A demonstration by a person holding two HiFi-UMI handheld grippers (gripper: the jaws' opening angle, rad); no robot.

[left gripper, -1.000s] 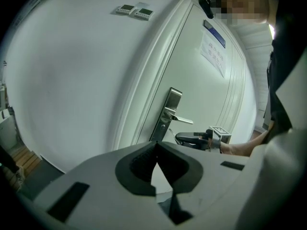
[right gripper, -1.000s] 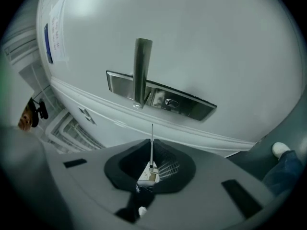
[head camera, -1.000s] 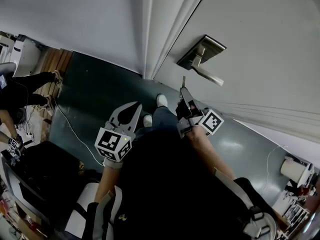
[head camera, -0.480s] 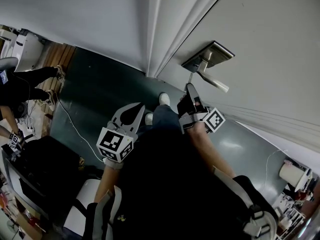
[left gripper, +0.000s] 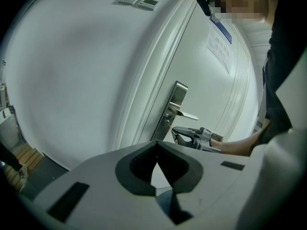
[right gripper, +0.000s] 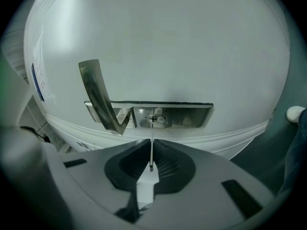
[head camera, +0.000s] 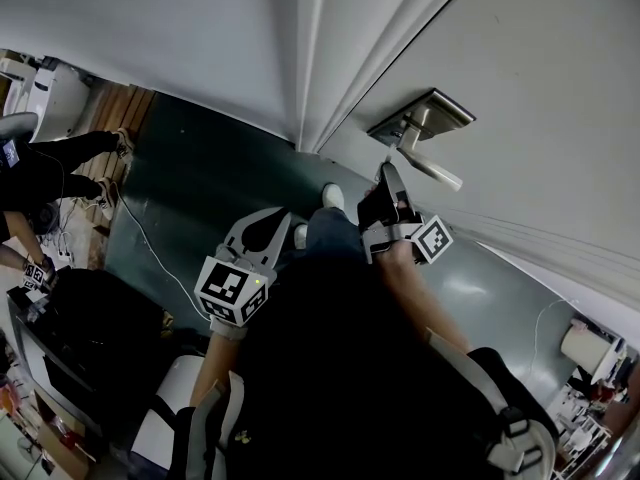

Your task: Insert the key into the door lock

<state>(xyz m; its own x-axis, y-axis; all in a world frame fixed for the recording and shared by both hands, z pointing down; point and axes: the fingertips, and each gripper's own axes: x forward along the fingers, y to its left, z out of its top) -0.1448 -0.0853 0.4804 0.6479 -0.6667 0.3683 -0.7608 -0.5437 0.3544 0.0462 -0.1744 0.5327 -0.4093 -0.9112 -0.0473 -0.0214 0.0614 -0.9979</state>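
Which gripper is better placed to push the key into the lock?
Right. The right gripper grips the key, its tip pointing at the keyhole; the left gripper is shut, empty, away from the door.

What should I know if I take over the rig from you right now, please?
Right gripper: shut on the key, blade pointing at the keyhole in the lock plate, beside the handle. The tip is at the keyhole; I cannot tell whether it has entered.
Left gripper: shut, empty, low and away from the door.
Done: key gripped and lined up.
Left: push the key straight in, probably a small advance.
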